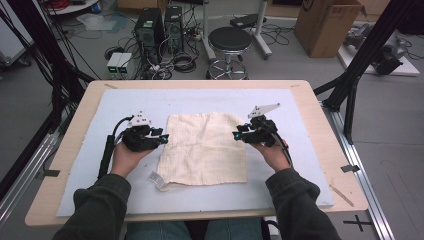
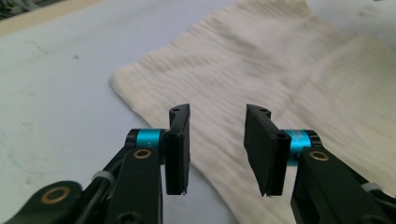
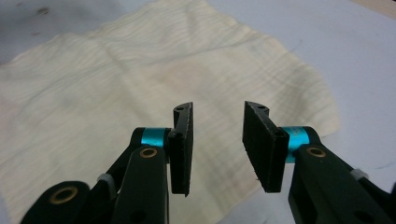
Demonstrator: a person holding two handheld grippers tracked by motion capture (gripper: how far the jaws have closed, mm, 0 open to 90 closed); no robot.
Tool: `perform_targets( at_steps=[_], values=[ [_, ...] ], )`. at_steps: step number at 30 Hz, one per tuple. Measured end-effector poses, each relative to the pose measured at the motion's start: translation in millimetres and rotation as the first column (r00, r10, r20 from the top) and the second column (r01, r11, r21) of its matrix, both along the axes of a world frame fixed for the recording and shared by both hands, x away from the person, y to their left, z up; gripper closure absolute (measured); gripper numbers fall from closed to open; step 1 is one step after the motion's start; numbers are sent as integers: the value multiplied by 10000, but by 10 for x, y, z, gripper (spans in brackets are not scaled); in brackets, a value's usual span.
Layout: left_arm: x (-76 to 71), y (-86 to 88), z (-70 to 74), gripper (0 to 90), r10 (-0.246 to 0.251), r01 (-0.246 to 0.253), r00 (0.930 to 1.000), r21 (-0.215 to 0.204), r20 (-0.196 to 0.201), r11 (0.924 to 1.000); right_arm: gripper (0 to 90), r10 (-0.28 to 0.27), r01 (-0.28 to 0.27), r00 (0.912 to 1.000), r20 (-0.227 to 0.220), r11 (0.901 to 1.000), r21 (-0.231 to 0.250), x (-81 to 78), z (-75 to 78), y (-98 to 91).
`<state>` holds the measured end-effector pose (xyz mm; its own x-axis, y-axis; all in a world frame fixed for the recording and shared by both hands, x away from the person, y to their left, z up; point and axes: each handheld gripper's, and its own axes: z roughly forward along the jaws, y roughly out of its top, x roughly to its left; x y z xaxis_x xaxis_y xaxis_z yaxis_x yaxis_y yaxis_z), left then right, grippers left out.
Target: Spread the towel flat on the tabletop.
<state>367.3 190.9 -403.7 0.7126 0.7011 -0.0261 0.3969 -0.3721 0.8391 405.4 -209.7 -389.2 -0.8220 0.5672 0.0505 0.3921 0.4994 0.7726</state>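
Left gripper (image 2: 217, 149) and right gripper (image 3: 217, 147), jaws parted and empty, flank the cream cloth (image 1: 205, 147) at nine and three o'clock; off-edge closure risks bunching.
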Motion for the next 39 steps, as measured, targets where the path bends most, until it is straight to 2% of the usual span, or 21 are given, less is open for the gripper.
perform_targets(
  at_steps=[2, 3, 6, 12, 13, 14, 15, 21, 22, 25, 28, 31, 34, 39],
  values=[
    [-106, 7, -2, 596, -229, 229, 9997, -120, -15, 9997, 609, 329, -329, 9993, -152, 9995, -5, -114, -28, -2],
    [-154, 7, 3, 584, -404, 403, 9992, -48, -48, 9992, 606, 482, -481, 9988, -100, 9988, 37, -173, -48, -8],
    [-322, 11, -11, 549, -761, 761, 9971, -113, 63, 9970, 584, 924, -925, 9954, -247, 9957, -23, -345, -118, -16],
    [-580, -10, -126, 488, -1558, 1563, 9875, 209, -233, 9875, 543, 1447, -1456, 9882, -509, 9892, -138, -588, -291, -54],
    [-613, -19, -140, 478, -1645, 1653, 9861, 376, -237, 9855, 541, 1526, -1538, 9870, -504, 9879, -219, -621, -316, -53],
    [-647, -21, -161, 473, -1719, 1725, 9849, 358, -197, 9844, 541, 1607, -1626, 9856, -526, 9860, -361, -651, -338, -52],
    [-671, -23, -184, 473, -1798, 1805, 9834, 285, -258, 9832, 541, 1686, -1711, 9841, -557, 9843, -424, -681, -363, -45],
    [-741, -60, -301, 482, -2174, 2231, 9734, 838, -721, 9712, 590, 2019, -2088, 9772, -658, 9698, -1260, -755, -455, 27],
    [-744, -68, -314, 495, -2222, 2291, 9719, 940, -780, 9689, 606, 1986, -2060, 9779, -658, 9689, -1369, -765, -463, 41],
    [-732, -81, -373, 546, -2410, 2525, 9647, 1138, -1058, 9609, 671, 2002, -2080, 9771, -715, 9699, -1269, -749, -467, 35],
    [-743, -70, -371, 624, -2301, 2398, 9689, 1163, -907, 9638, 777, 2033, -2119, 9755, -839, 9710, -1109, -727, -472, 25],
    [-755, -73, -373, 753, -2483, 2571, 9650, 1171, -846, 9593, 865, 2239, -2336, 9698, -963, 9666, -1049, -734, -471, 37],
    [-785, -94, -365, 872, -2654, 2732, 9614, 1365, -733, 9522, 880, 2245, -2340, 9693, -1004, 9675, -963, -730, -471, 33],
    [-851, -80, -340, 881, -2837, 2899, 9568, 1402, -630, 9467, 882, 2426, -2540, 9621, -1246, 9633, -862, -794, -459, 39]
  ],
)
